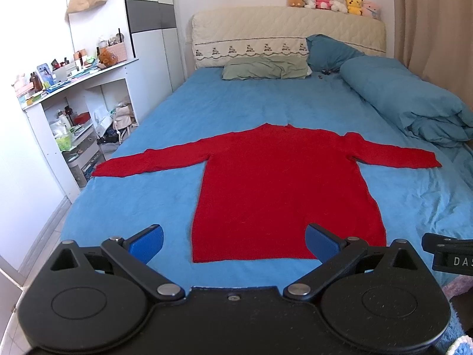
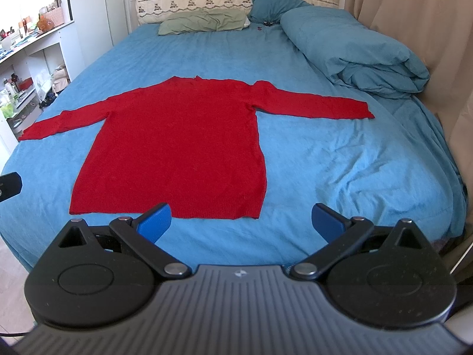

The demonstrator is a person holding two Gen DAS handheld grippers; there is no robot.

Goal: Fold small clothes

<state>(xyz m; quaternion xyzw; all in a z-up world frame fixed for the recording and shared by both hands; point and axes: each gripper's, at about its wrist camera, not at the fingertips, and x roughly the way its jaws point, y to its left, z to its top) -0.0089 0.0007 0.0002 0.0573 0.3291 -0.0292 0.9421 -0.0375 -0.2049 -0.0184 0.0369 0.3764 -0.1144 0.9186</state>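
Note:
A red long-sleeved sweater [image 1: 278, 183] lies flat on the blue bed sheet [image 1: 133, 201], both sleeves spread out sideways, hem toward me. It also shows in the right wrist view [image 2: 177, 148]. My left gripper [image 1: 235, 244] is open and empty, held above the near edge of the bed, its blue pads astride the hem's left half. My right gripper [image 2: 242, 222] is open and empty, in front of the hem's right corner. Neither touches the sweater.
A rolled blue duvet [image 1: 408, 100] lies along the bed's right side, a green pillow [image 1: 266, 68] at the headboard. Cluttered white shelves [image 1: 74, 112] stand left of the bed. A curtain [image 2: 414, 14] hangs on the right. Plush toys [image 1: 334, 1] sit on the headboard.

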